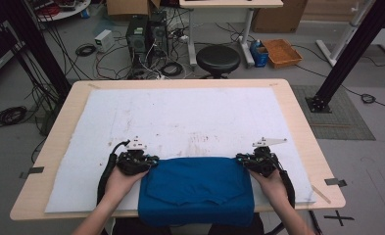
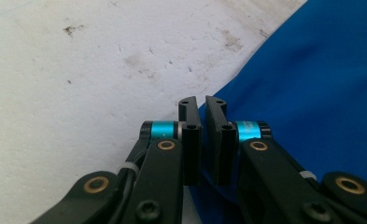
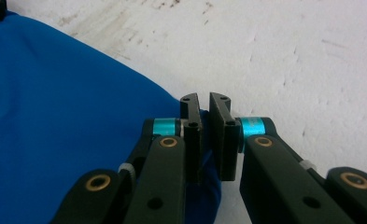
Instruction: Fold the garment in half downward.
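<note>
On the white mat (image 1: 180, 117), two grippers, left gripper (image 1: 153, 160) and right gripper (image 1: 240, 159), each pinch one blue cloth (image 1: 197, 188).

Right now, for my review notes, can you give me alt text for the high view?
A person's two grippers, left gripper and right gripper, pinch the far corners of a folded blue cloth. It lies at the near edge of a stained white mat on a wooden table.
</note>
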`<action>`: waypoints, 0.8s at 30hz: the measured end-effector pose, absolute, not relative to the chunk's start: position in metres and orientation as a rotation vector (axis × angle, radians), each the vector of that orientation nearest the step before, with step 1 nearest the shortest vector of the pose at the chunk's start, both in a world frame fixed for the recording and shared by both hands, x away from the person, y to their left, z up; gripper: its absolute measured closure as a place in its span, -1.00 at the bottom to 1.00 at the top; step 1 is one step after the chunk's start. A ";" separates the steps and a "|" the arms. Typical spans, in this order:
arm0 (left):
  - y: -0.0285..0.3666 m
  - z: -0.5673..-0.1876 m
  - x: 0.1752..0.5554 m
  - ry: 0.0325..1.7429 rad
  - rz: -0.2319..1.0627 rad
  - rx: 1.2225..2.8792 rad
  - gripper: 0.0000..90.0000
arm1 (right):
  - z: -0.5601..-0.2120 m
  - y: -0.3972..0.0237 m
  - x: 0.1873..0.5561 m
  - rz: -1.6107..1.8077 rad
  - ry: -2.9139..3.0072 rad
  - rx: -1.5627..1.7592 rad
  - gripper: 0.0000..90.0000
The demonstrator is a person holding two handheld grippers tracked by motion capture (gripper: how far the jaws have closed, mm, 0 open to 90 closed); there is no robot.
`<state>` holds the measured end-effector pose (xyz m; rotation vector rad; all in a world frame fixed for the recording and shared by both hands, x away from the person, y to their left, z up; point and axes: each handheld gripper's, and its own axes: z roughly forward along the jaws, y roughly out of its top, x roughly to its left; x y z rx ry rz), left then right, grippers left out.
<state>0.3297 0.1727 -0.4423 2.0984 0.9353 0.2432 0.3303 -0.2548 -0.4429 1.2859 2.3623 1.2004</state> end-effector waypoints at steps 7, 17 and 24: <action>0.173 -0.432 0.346 0.907 0.308 2.092 0.90 | -0.432 -0.254 0.346 1.208 2.321 1.260 0.88; 0.173 -0.418 0.402 0.895 0.393 2.089 0.90 | -0.418 -0.247 0.400 1.156 2.277 1.263 0.88; 0.172 -0.418 0.431 0.911 0.390 2.103 0.90 | -0.421 -0.246 0.422 1.167 2.246 1.276 0.88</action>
